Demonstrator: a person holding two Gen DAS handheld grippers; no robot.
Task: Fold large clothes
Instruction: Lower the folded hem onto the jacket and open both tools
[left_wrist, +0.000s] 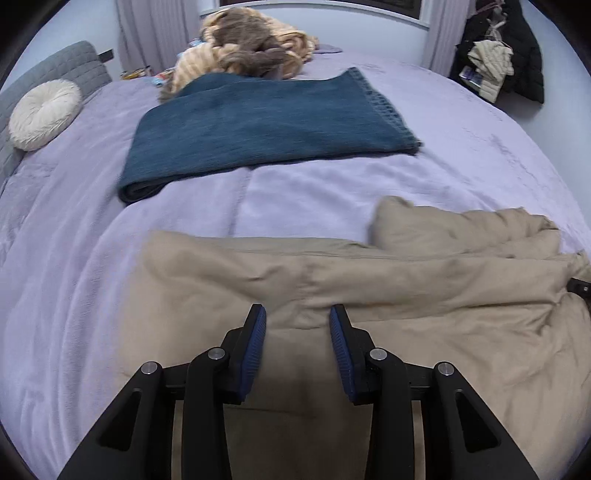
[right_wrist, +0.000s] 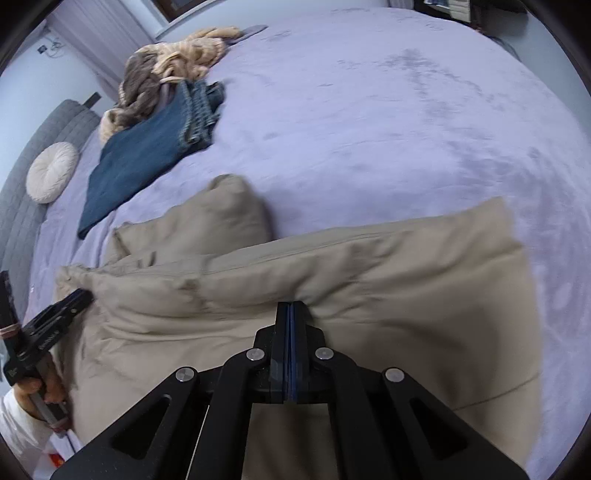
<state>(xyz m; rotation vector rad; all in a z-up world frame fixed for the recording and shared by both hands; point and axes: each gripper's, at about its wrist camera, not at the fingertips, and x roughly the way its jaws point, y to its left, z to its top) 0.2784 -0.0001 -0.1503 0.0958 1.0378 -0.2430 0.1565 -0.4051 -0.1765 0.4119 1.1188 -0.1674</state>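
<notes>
Your beige garment (left_wrist: 332, 273) lies bunched along the near edge of the lavender bed (left_wrist: 332, 184), its far hem ragged with one corner folded up. Beyond that hem the bedspread runs bare to the folded blue jeans (left_wrist: 258, 122), which sit well apart from the garment. Your left gripper (left_wrist: 297, 314) hovers spread over the cloth, nothing between its pads. Your right gripper (right_wrist: 290, 308) is pressed together, pinching a raised ridge of the garment. Only the right view shows the wide bare bedspread beyond the garment's right corner; only the left view shows coats (left_wrist: 506, 55) hanging on the wall past the bed's far right side.
</notes>
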